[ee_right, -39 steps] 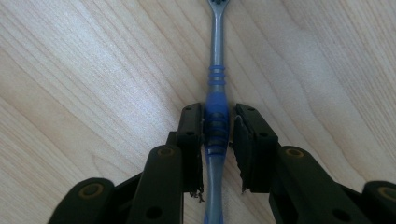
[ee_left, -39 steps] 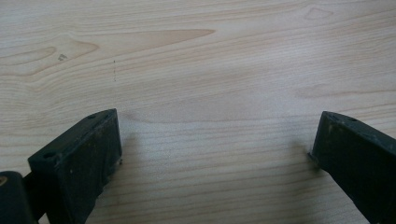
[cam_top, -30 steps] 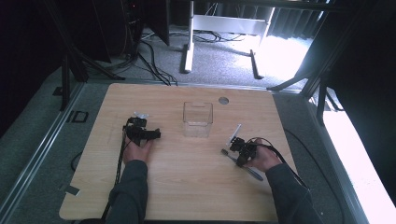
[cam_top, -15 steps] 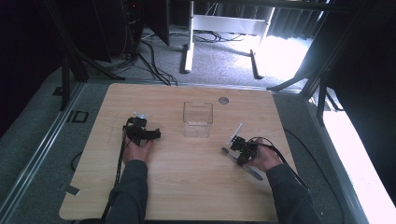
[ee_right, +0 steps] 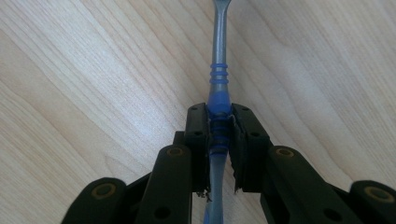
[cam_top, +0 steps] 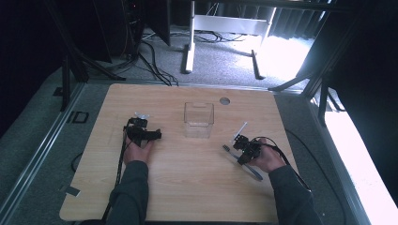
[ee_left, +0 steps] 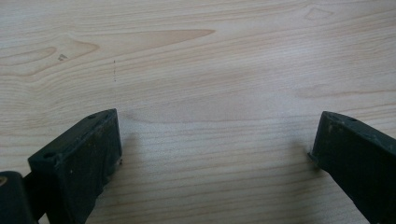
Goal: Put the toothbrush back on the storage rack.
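Already the right tongs (ee_right: 219, 135) clamp the tool (ee_right: 218, 70) on its ribbed blue grip: light, stiff, slim, likely to pivot. Left tongs (ee_left: 212, 140) gape empty.

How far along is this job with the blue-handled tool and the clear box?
Done: the right gripper has closed on the blue-handled tool, which seems to lie on the table. In hand: that grip. The left gripper rests open with nothing between its jaws. Left, probably: lifting the tool and carrying it to the clear box, which looks empty.
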